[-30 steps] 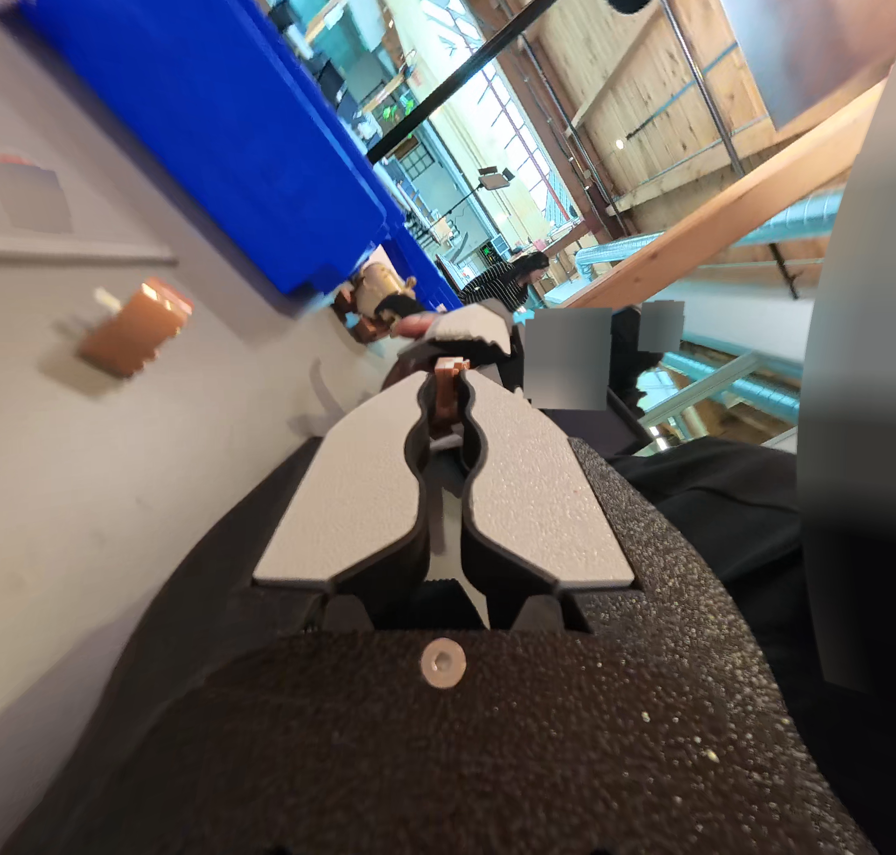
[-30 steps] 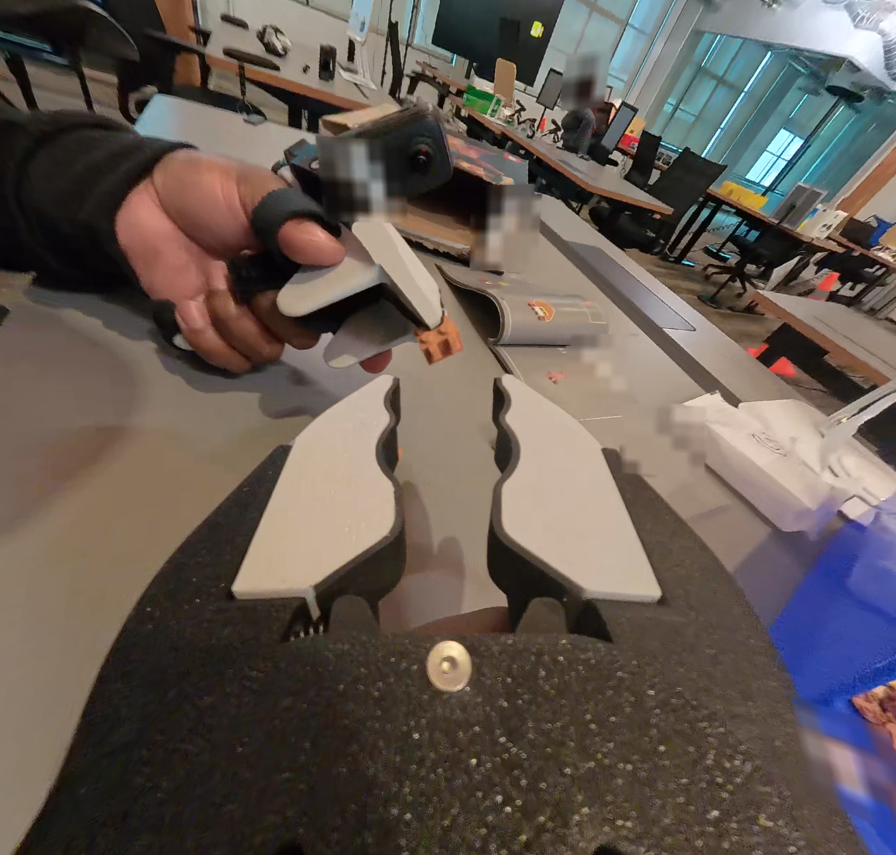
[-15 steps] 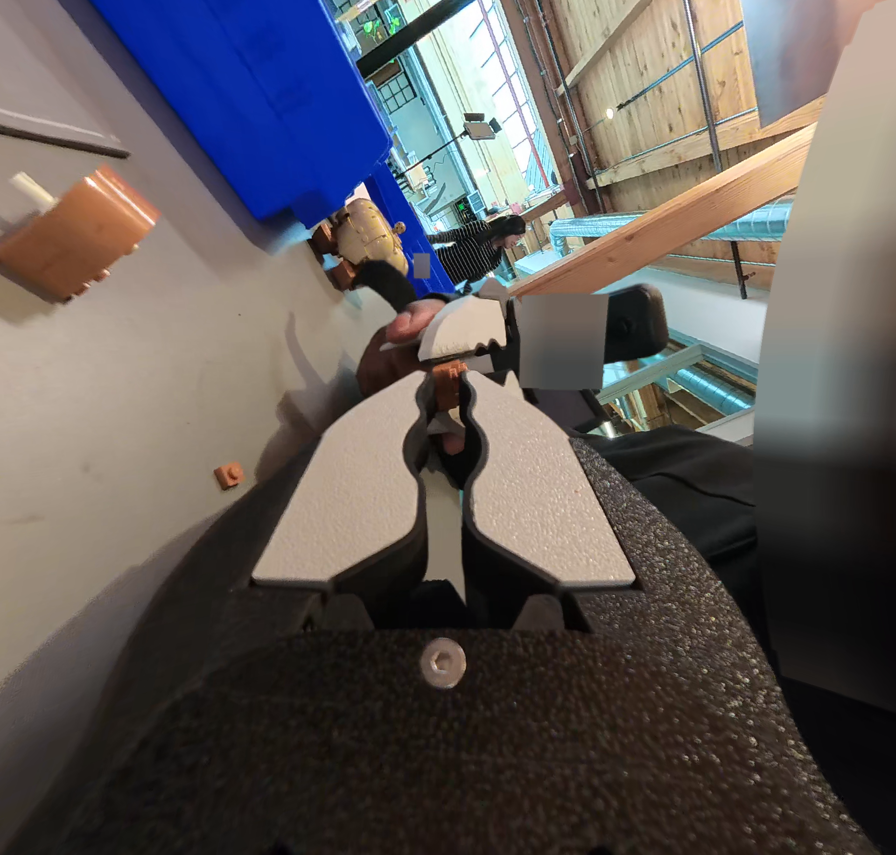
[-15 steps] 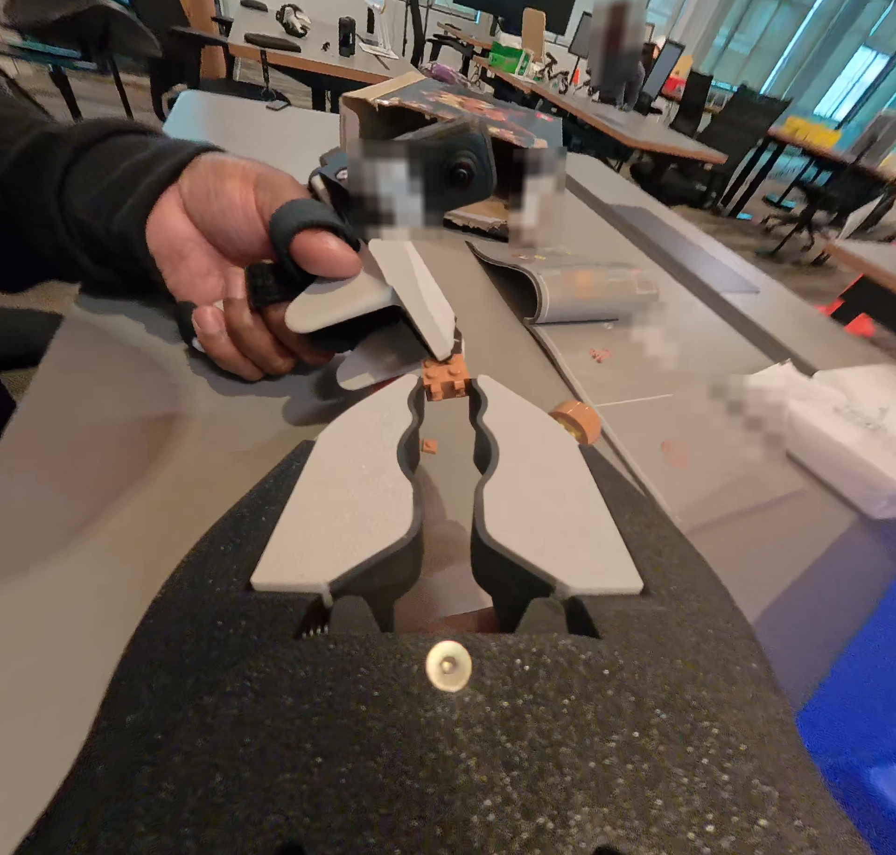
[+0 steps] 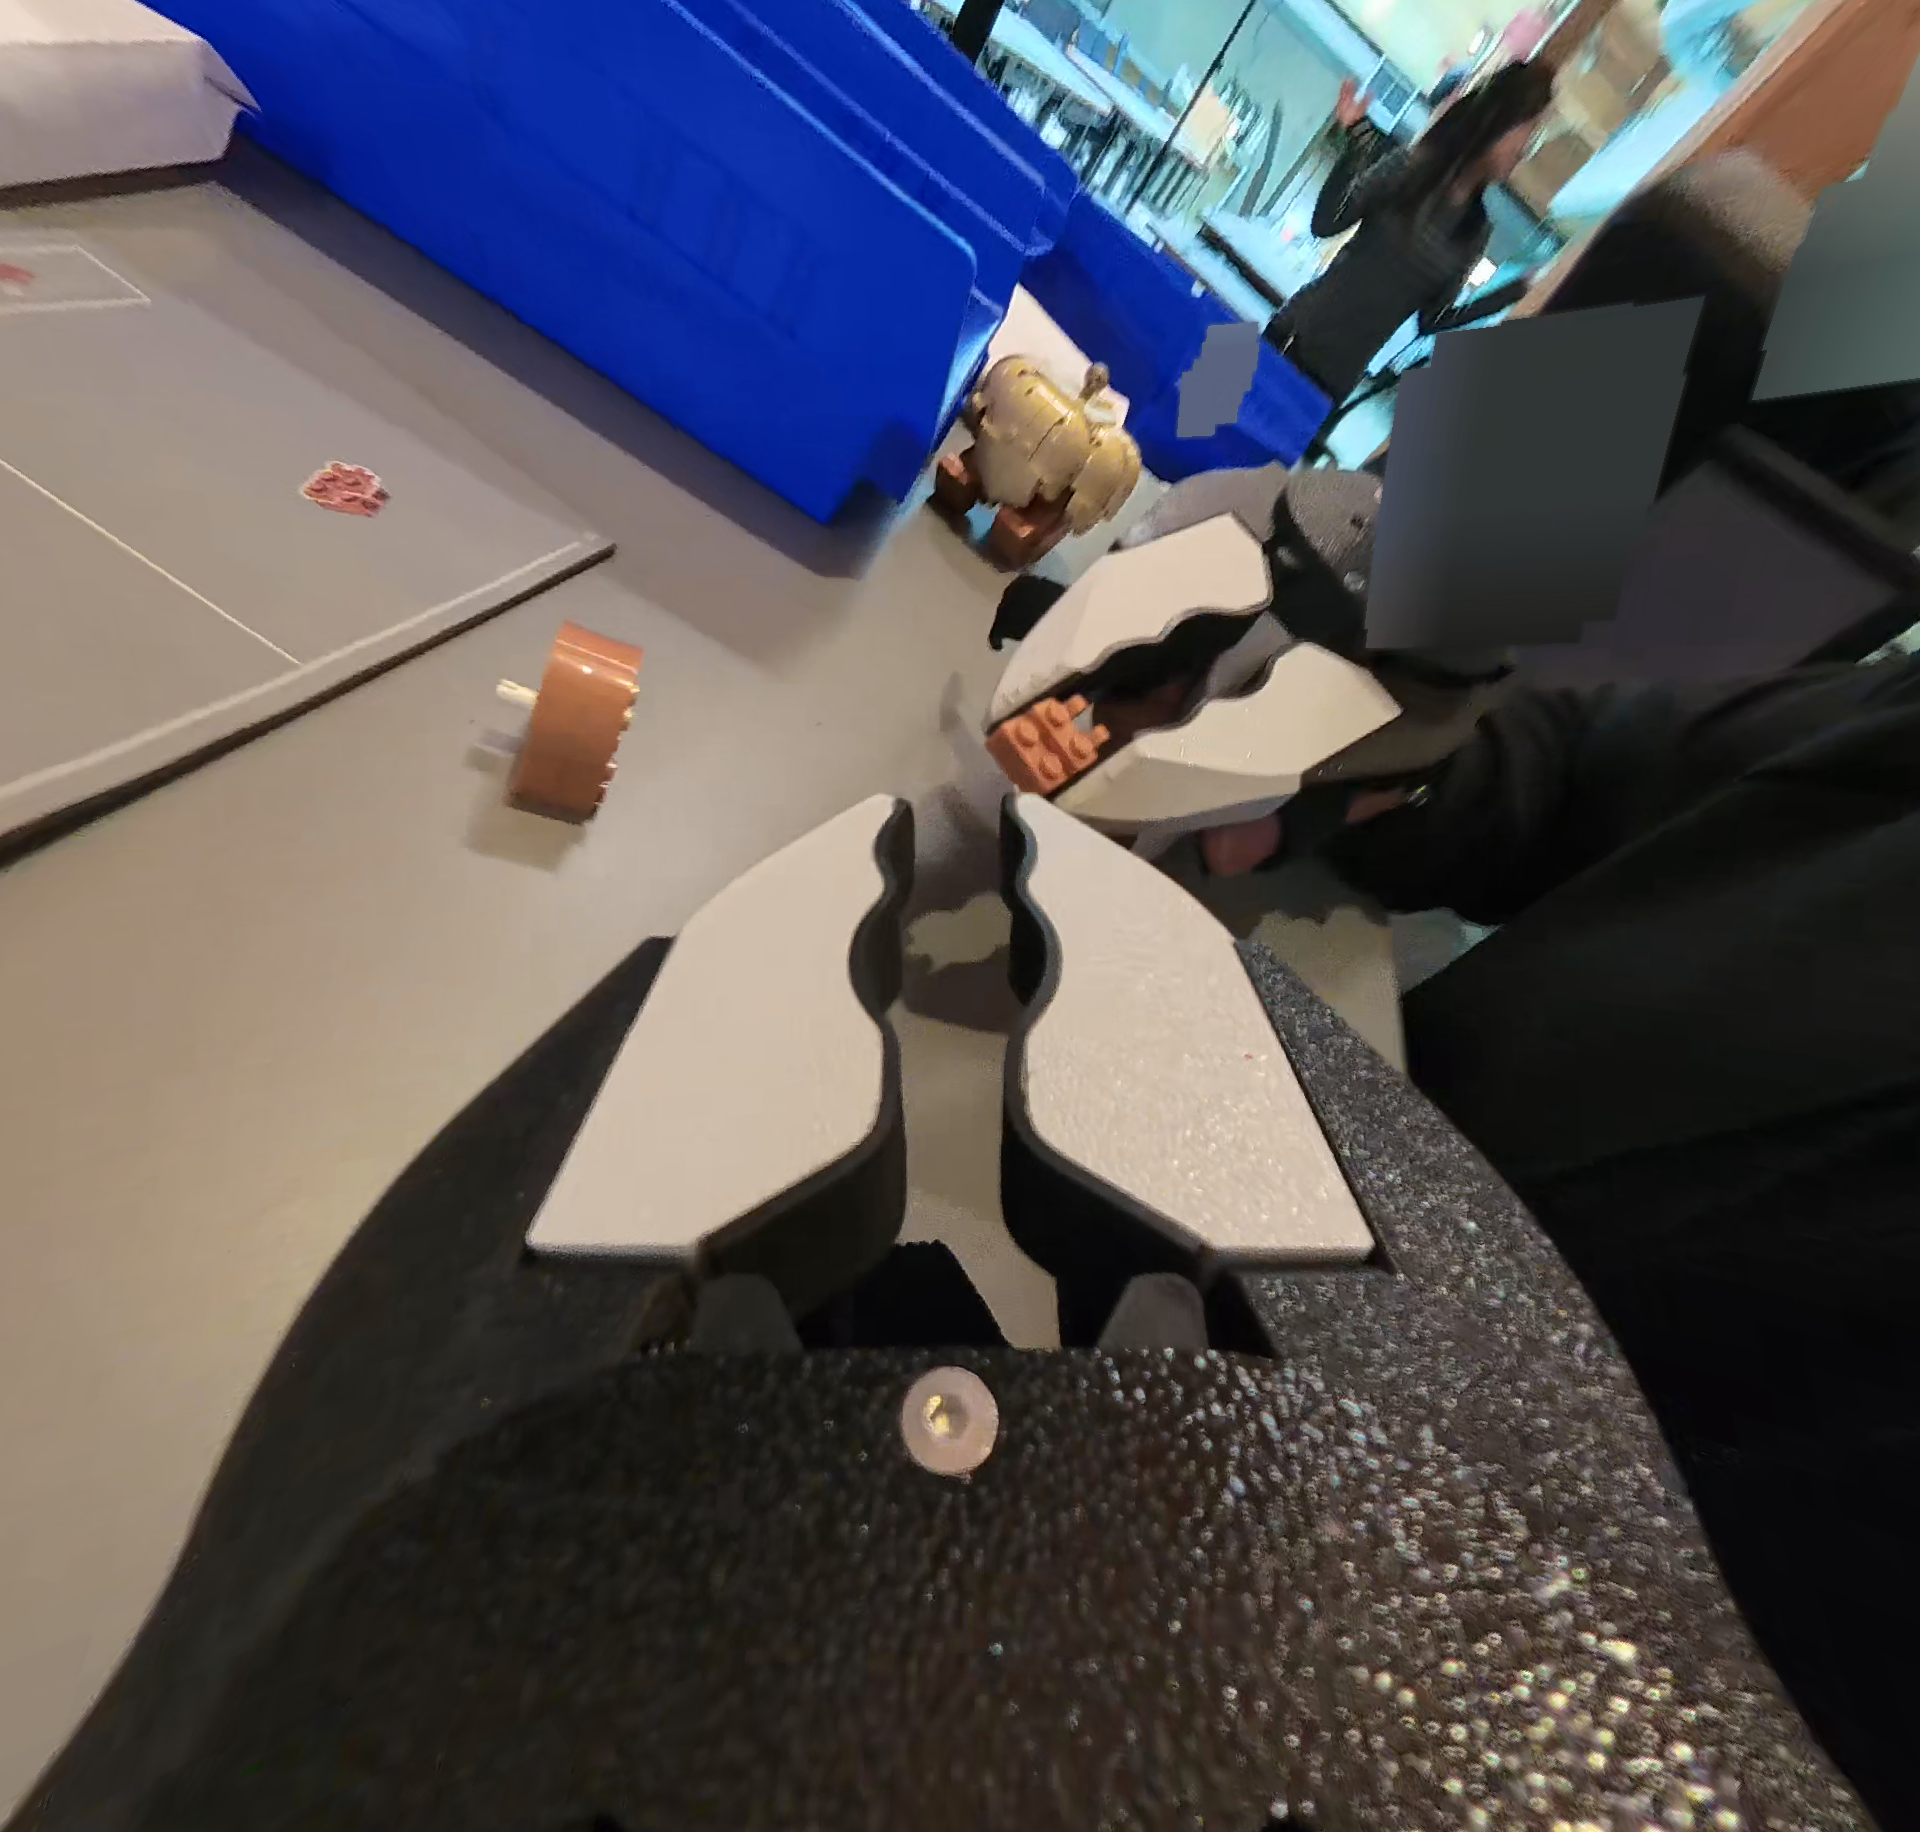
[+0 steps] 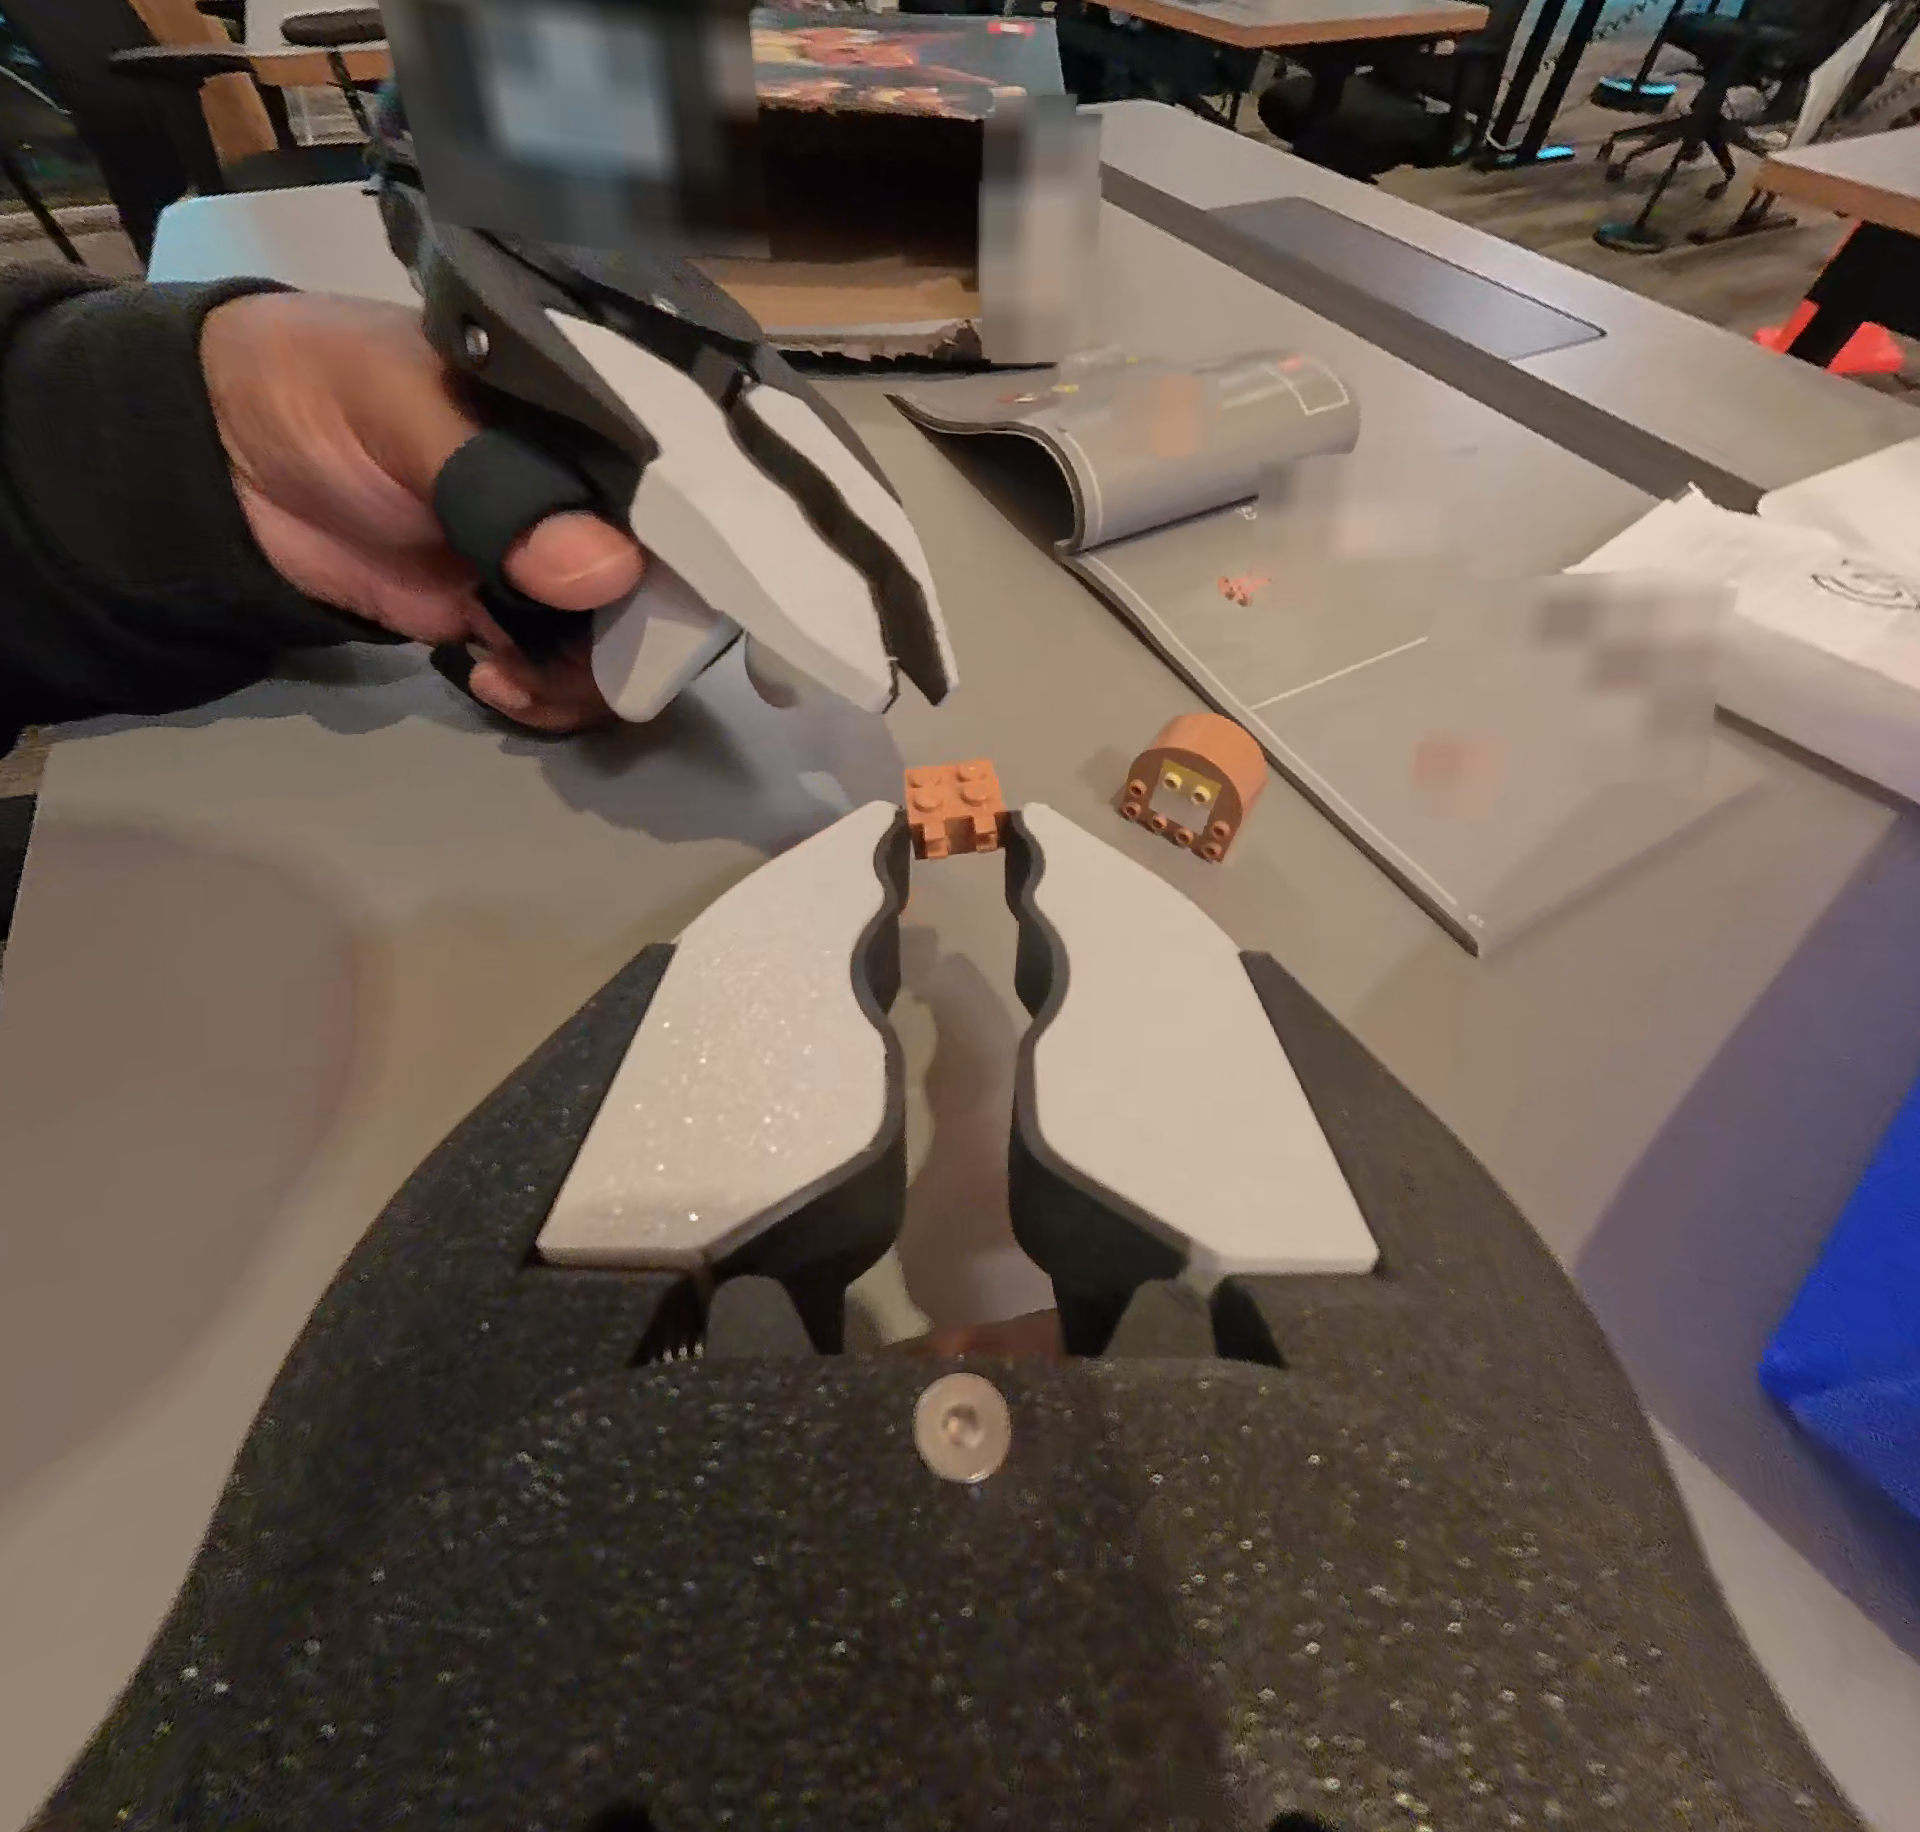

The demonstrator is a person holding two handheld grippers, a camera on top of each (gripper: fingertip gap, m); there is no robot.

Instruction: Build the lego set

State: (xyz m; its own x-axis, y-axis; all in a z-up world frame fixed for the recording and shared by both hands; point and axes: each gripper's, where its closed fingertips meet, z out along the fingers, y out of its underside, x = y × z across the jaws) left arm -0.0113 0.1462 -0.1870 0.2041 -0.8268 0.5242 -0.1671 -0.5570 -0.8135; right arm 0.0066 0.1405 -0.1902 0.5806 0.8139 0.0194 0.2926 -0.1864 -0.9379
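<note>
At frame centre the right gripper [image 6: 957, 818] is clamped on an orange brick [image 6: 954, 808], both pads pressing its sides, while the left gripper [image 5: 957, 814], upper left in that view, hangs just above it, jaws slightly apart and bare, a brown arch piece [image 6: 1195, 787] lying right of the brick.

No text, brand, number or sign can be read. Print is carried by the open booklet [image 6: 1216, 452] on the table [image 6: 312, 847] and by the lid of the cardboard box [image 6: 894, 68] behind it, but it is blurred or too small to be made out.
</note>
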